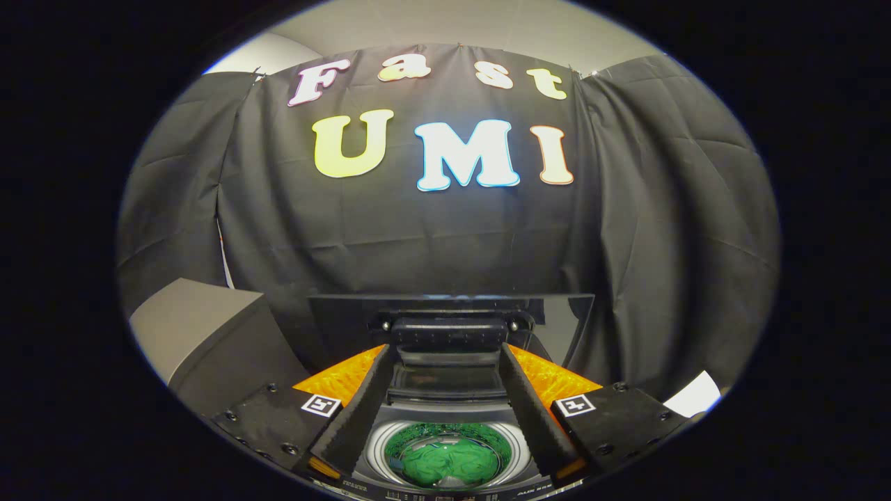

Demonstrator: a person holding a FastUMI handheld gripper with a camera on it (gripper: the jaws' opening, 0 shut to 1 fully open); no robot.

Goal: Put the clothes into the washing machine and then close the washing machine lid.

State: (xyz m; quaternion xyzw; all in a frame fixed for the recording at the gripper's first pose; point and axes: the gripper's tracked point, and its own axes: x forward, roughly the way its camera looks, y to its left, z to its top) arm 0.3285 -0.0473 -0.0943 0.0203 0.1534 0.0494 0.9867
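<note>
The washing machine's drum (379, 445) lies below, between my two fingers, with green clothes (449, 463) bunched inside it. The dark glass lid (564, 320) stands raised behind the drum, against the black cloth wall. Its black handle bar (449, 332) sits right between my fingertips. My gripper (445, 351) is open wide, one finger (358, 410) on each side of the handle. I cannot tell whether the pads touch the handle's ends. Nothing else is between the fingers.
A grey box-like surface (202, 327) stands to the left of the machine. A white sheet (692, 393) lies to the right. The machine's control strip (445, 495) runs along its near edge. Black cloth hangs close behind the lid.
</note>
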